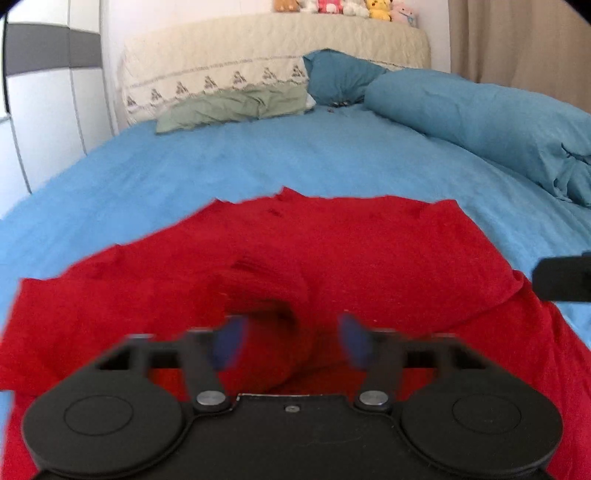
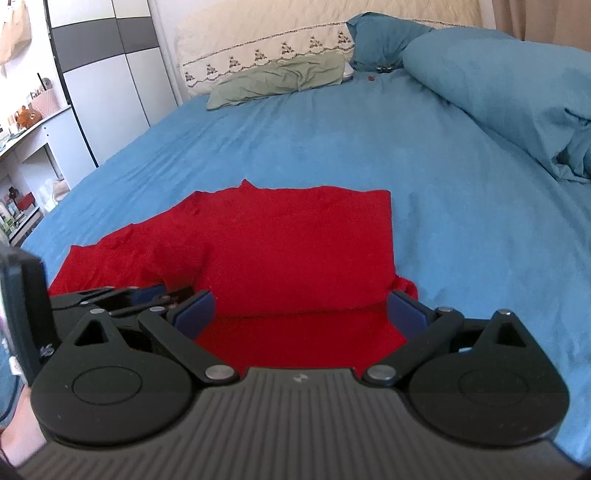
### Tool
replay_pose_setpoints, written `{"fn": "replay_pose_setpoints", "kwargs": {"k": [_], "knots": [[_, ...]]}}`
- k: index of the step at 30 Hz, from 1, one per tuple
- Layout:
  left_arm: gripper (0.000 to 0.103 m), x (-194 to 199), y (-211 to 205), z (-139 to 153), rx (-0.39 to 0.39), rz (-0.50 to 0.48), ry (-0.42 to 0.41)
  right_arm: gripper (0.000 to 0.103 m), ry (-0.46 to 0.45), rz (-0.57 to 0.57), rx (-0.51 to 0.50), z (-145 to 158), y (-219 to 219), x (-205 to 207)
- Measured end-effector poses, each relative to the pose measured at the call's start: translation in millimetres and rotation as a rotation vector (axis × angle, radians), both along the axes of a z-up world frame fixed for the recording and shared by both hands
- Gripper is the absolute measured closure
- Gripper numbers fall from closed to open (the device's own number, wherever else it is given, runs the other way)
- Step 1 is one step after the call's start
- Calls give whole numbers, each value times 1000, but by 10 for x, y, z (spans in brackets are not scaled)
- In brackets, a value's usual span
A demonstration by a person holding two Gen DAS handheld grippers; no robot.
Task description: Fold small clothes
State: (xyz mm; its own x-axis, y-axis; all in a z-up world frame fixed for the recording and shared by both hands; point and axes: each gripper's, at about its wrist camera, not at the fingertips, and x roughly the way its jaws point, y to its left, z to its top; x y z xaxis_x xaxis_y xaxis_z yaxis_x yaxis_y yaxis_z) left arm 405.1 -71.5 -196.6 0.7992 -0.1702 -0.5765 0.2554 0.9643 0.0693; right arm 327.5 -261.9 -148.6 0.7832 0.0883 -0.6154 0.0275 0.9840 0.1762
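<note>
Red garment (image 2: 295, 251), both grippers' fingers (image 1: 229, 343) apart

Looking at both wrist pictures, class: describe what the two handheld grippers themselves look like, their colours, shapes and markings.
Both are matte black. The left gripper has two round discs on its body, silver pivot pins and angled link arms ending in blue pads. The right gripper is built the same, with a ribbed grey top plate carrying a small pale logo. No cables or sleeves are visible.

One red garment (image 2: 295, 251) lies just ahead of the tongs; far beyond it, one green pillow (image 2: 280, 79), two blue pillows (image 2: 384, 40), and about six plush toys (image 1: 343, 7).
</note>
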Motion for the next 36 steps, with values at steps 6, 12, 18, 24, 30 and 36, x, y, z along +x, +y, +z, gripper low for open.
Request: {"fn": "replay_pose_setpoints", "kwargs": {"k": [6,12,18,24,30,36], "knots": [[14,-250,410,146,126,82,-22,0,-16,50,-53,92,207,69],[14,-274,1047,192,45,268,-4,0,4,149,-113,33,684,419],[14,-296,1335,193,-47,376,9,12,11,297,-240,-150,1214,766],[16,-298,1487,164,-115,402,42,66,84,374,-302,-482,1525,1032],[17,-337,1625,173,-218,436,59,74,24,225,-82,-437,1119,969],[19,-382,1592,218,-212,422,41,52,65,174,78,-635,845,873]]}}
